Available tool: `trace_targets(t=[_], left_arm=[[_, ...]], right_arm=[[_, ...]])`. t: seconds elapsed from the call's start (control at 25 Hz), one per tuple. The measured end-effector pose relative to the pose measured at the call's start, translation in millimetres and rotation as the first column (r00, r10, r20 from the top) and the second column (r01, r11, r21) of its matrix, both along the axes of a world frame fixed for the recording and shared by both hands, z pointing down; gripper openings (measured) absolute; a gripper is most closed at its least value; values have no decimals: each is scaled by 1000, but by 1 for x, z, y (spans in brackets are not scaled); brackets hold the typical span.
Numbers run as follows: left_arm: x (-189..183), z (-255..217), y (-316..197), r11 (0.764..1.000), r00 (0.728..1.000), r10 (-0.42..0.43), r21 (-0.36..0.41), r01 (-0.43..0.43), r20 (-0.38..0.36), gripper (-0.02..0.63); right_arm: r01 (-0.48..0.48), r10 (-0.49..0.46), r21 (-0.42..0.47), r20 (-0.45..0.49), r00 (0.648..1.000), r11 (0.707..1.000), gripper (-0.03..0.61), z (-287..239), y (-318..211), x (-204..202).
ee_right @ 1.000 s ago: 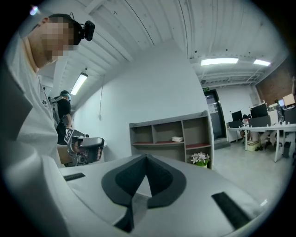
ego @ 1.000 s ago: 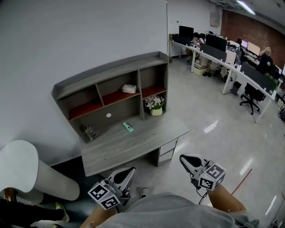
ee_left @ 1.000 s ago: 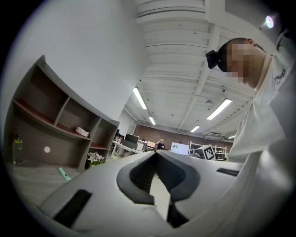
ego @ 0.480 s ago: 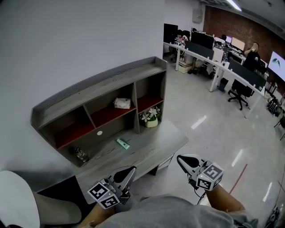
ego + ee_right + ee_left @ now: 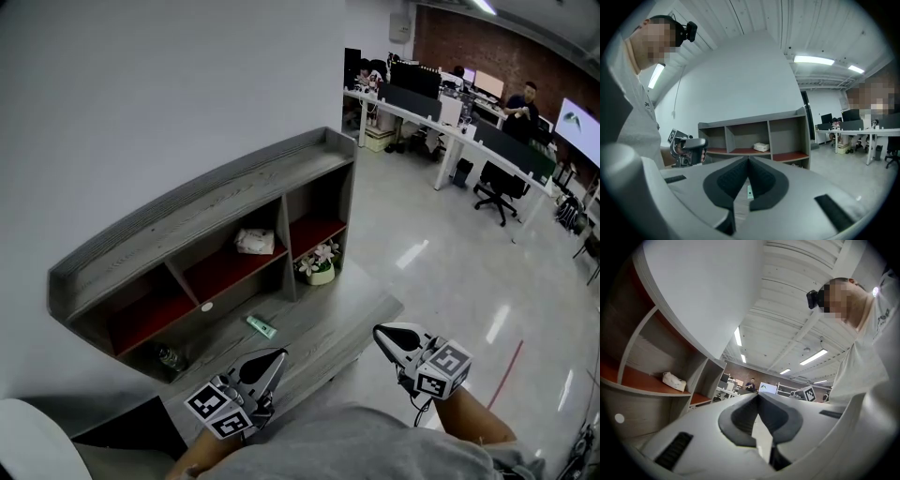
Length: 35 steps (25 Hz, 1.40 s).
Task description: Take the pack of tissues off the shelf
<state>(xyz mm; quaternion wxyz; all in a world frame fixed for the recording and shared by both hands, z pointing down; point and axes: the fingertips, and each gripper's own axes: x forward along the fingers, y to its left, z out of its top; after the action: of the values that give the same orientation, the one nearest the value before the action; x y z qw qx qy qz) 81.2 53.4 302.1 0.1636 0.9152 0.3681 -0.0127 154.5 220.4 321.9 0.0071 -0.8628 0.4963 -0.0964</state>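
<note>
The pack of tissues [image 5: 253, 242] is a small white bundle on the red floor of the shelf's middle upper compartment. It also shows in the left gripper view [image 5: 674, 381] and the right gripper view [image 5: 761, 146]. My left gripper [image 5: 277, 357] hangs over the desk's near edge, shut and empty, well short of the shelf. My right gripper [image 5: 382, 330] is level with it, off the desk's right end, its jaws together with nothing between them. Both point toward the shelf [image 5: 216, 202].
On the grey desk [image 5: 309, 328] lie a small green object [image 5: 262, 326] and a glass jar [image 5: 169, 357]; a pot of flowers [image 5: 319, 263] stands under the right compartment. A white chair back [image 5: 28, 450] is at lower left. Office desks with people fill the far right.
The desk and shelf have come nearer and now fill more of the head view. Both grippers were carried forward with the person, still shut, holding the same pose.
</note>
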Motion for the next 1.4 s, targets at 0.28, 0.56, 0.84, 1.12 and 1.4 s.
trace_targets(t=[0.28, 0.56, 0.84, 1.12, 1.4], left_arm=[[42, 11, -16, 998, 997, -67, 5, 67, 32, 17], [92, 25, -23, 968, 967, -251, 40, 249, 44, 17], [166, 33, -21, 834, 832, -552, 69, 548, 63, 17], [230, 38, -29, 663, 670, -740, 221, 715, 52, 15], [277, 40, -72, 511, 568, -823, 431, 744, -5, 18]], right_arm=[[51, -51, 12, 18, 999, 999, 20, 10, -16, 56], [236, -236, 36, 20, 971, 971, 20, 20, -44, 136], [528, -528, 28, 22, 849, 849, 20, 41, -69, 218], [695, -696, 49, 3, 718, 717, 20, 39, -101, 263], [734, -735, 42, -4, 678, 678, 20, 43, -144, 272]])
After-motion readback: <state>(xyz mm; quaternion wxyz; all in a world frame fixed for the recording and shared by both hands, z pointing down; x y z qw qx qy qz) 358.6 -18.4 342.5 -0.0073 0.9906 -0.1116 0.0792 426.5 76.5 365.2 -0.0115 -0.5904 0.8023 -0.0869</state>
